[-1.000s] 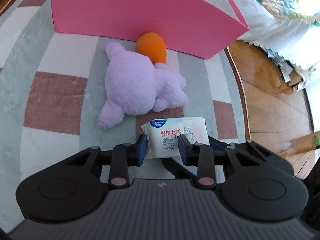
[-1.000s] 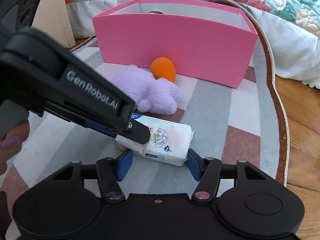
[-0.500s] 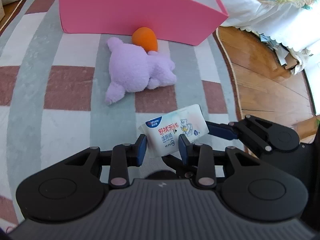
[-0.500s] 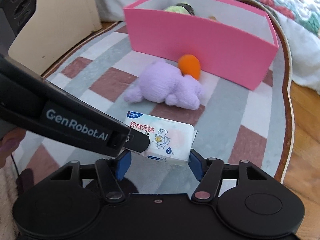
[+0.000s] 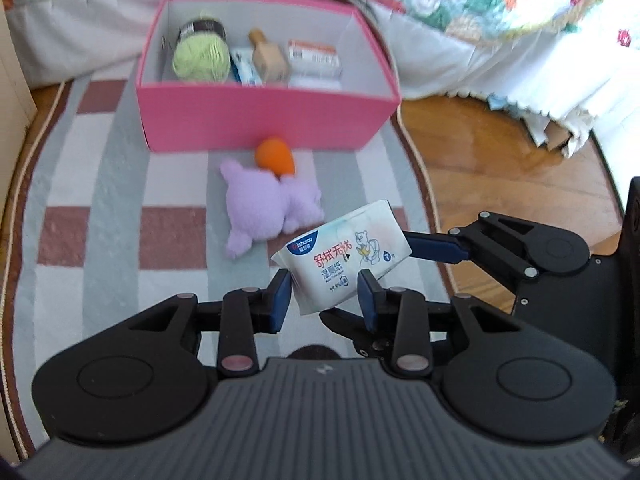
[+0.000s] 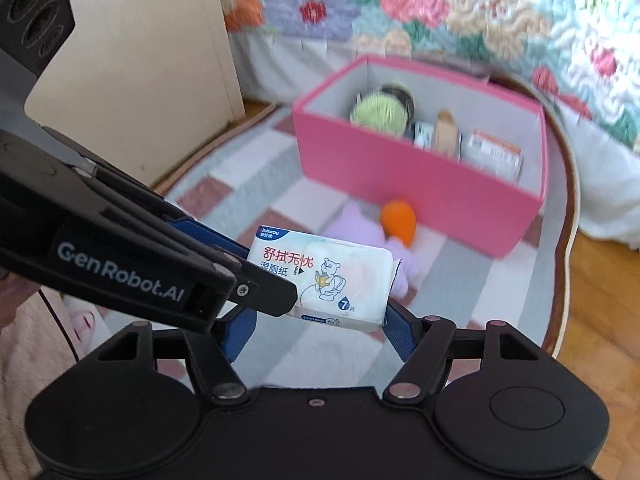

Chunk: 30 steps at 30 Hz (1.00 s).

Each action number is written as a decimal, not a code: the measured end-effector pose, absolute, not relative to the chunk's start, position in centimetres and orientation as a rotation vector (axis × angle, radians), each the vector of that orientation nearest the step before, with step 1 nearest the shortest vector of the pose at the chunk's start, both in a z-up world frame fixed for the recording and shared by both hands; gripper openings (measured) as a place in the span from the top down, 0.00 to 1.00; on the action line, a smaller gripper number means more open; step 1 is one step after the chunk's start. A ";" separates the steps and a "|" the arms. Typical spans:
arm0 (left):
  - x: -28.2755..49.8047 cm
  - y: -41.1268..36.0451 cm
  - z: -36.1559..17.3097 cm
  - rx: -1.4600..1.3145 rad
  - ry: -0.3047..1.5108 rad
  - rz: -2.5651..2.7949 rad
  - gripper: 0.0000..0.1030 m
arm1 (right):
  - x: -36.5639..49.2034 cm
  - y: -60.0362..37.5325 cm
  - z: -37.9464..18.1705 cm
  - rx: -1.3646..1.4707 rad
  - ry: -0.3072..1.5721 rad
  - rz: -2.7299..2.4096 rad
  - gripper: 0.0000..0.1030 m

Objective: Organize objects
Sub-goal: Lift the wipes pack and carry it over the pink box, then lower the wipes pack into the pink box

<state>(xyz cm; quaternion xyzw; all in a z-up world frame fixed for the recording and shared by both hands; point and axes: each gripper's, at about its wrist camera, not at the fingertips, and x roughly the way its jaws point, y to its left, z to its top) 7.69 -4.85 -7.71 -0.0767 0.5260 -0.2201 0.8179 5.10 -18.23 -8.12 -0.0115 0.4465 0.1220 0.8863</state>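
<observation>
Lifted higher than half a second ago, the wipes pack (image 5: 346,258) now hangs above the striped rug (image 5: 112,184), and we see into the pink box (image 5: 264,120) beyond. Our left gripper (image 5: 324,294) has its fingers clamped on the pack's near end. Our right gripper (image 6: 318,328) sits with its fingers spread either side of the pack; whether the right one touches it we cannot tell. On the rug, the purple plush (image 5: 264,210) lies touching the orange sponge (image 5: 275,156), just before the box.
</observation>
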 end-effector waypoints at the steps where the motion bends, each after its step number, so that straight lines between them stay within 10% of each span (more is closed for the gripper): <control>1: 7.6 -4.6 -7.3 -0.176 1.116 -0.469 0.67 | 5.1 -18.2 -7.5 -0.028 0.916 0.258 0.28; 30: 13.5 -6.3 -0.7 -0.185 0.952 -0.455 0.67 | 8.5 -19.7 -2.0 -0.175 0.711 0.203 0.28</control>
